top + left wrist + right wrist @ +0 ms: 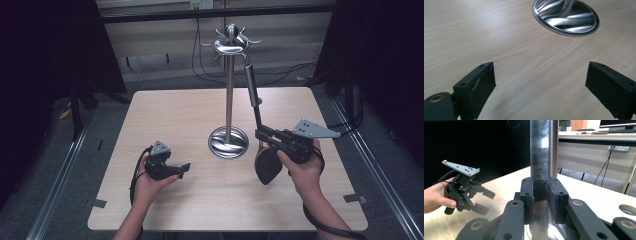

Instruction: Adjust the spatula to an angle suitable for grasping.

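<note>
A steel utensil stand (pixel 229 85) with a round base (pixel 228 142) and a ring of hooks (pixel 231 42) on top stands mid-table. A long utensil (pixel 251 85) with a steel handle and a black spoon-like head (pixel 267 165) leans from the hooks down to the right of the base. Its top end reaches a hook; whether it hangs there I cannot tell. My right gripper (pixel 260 134) is shut on the utensil's dark shaft (pixel 539 157), jaws pressed on both sides. My left gripper (pixel 184 170) rests open near the table's front left, nothing between its fingers (pixel 477 87).
The light wooden table (pixel 165 110) has bare surface all around the stand. The stand's base (pixel 565 16) lies ahead of the left gripper. Dark curtains flank the table, and cables run along the floor behind it.
</note>
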`<move>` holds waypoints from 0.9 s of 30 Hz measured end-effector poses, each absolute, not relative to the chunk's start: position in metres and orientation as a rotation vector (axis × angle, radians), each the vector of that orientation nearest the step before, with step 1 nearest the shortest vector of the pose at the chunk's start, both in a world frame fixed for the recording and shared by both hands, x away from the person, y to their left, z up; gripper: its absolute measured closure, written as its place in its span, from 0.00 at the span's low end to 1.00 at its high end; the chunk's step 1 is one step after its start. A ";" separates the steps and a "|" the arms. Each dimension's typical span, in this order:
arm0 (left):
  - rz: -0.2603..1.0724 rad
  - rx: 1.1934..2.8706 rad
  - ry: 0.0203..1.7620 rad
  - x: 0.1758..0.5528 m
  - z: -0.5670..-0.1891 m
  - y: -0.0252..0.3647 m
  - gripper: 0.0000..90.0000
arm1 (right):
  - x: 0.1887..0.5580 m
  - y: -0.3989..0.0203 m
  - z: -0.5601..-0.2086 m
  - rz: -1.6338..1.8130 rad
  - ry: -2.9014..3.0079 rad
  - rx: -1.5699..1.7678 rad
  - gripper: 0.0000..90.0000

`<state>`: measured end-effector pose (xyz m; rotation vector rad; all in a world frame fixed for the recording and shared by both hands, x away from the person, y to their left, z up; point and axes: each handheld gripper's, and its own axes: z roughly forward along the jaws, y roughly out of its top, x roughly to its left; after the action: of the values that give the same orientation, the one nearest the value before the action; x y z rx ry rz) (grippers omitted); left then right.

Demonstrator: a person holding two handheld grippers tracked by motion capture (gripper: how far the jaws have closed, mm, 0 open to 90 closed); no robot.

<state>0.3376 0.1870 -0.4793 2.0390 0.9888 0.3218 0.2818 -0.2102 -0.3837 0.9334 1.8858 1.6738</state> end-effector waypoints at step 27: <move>0.329 2.031 0.982 0.337 -0.477 0.187 0.10 | 0.296 -0.190 -0.385 1.622 1.927 0.984 0.84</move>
<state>0.3373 0.1870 -0.4774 2.0315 0.9824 0.3293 0.2960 -0.1897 -0.3847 0.9839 1.9266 1.6220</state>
